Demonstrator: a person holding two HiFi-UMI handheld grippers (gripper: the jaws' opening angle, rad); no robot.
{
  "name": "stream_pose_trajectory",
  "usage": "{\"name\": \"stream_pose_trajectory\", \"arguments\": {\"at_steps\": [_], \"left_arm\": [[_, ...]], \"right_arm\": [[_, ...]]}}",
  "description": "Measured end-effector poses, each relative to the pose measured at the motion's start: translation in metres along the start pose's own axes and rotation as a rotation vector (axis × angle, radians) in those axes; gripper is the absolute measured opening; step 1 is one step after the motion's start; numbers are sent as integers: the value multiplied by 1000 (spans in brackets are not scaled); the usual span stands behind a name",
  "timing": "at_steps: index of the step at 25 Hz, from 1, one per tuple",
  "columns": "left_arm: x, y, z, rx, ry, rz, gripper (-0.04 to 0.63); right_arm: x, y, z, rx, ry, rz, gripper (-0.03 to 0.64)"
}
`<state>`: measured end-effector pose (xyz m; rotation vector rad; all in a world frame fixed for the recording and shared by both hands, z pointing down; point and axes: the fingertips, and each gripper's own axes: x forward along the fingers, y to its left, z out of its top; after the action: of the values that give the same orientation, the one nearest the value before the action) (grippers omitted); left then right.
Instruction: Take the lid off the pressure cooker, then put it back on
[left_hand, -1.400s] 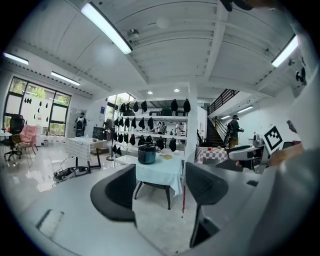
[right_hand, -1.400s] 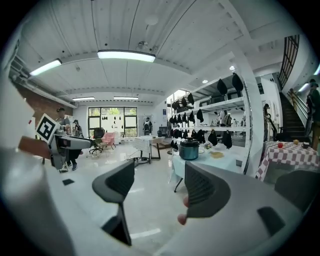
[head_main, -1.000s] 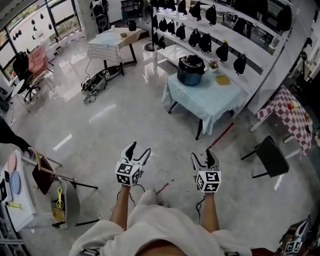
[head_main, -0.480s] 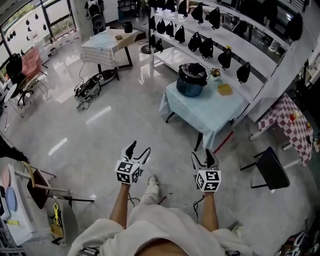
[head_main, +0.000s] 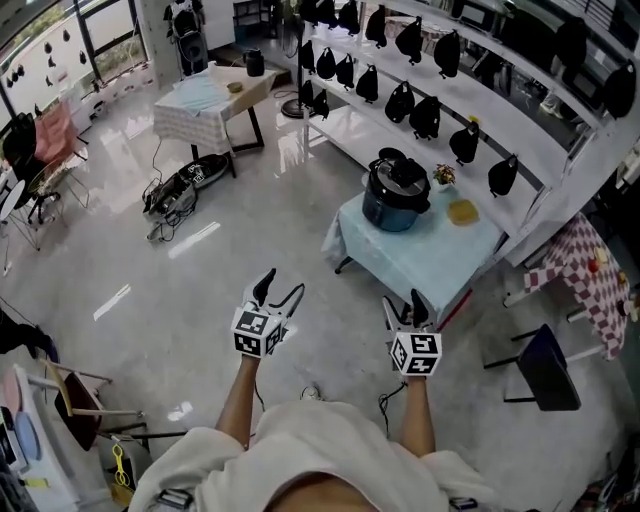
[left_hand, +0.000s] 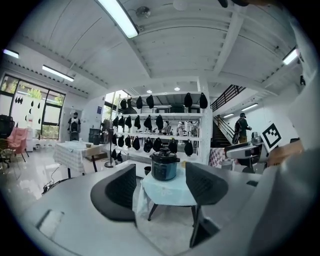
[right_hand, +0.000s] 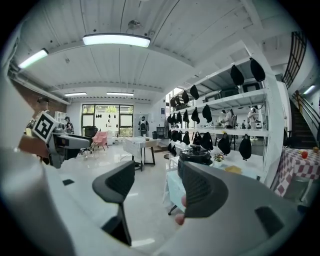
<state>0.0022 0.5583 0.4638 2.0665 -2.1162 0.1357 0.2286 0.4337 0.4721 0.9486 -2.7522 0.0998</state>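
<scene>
The dark pressure cooker (head_main: 396, 193) stands with its lid (head_main: 402, 170) on, at the left end of a small table with a light blue cloth (head_main: 425, 255). It also shows in the left gripper view as the cooker (left_hand: 164, 165), and in the right gripper view as the cooker (right_hand: 196, 156), partly behind a jaw. My left gripper (head_main: 276, 292) and right gripper (head_main: 405, 309) are held out over the floor, well short of the table. Both stand open with nothing between the jaws, as seen for the left gripper (left_hand: 160, 189) and right gripper (right_hand: 156, 187).
On the table sit a small flower pot (head_main: 443, 176) and a yellow square item (head_main: 462, 211). White shelves with black bags (head_main: 425, 115) run behind it. A black chair (head_main: 545, 365) stands at right, a checkered table (head_main: 585, 280) beyond, another table (head_main: 205, 100) far left.
The person has walked toward the table: the cooker and table have come nearer in the head view. Both grippers keep the same open pose in front of the body.
</scene>
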Motion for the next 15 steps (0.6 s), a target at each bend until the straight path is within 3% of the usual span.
{"name": "stream_pose_trajectory", "arguments": {"at_steps": [15], "left_arm": [[127,76,-2,-32,68,-29,293]], "right_arm": [[135,-40,3,19,60,-17,288]]}}
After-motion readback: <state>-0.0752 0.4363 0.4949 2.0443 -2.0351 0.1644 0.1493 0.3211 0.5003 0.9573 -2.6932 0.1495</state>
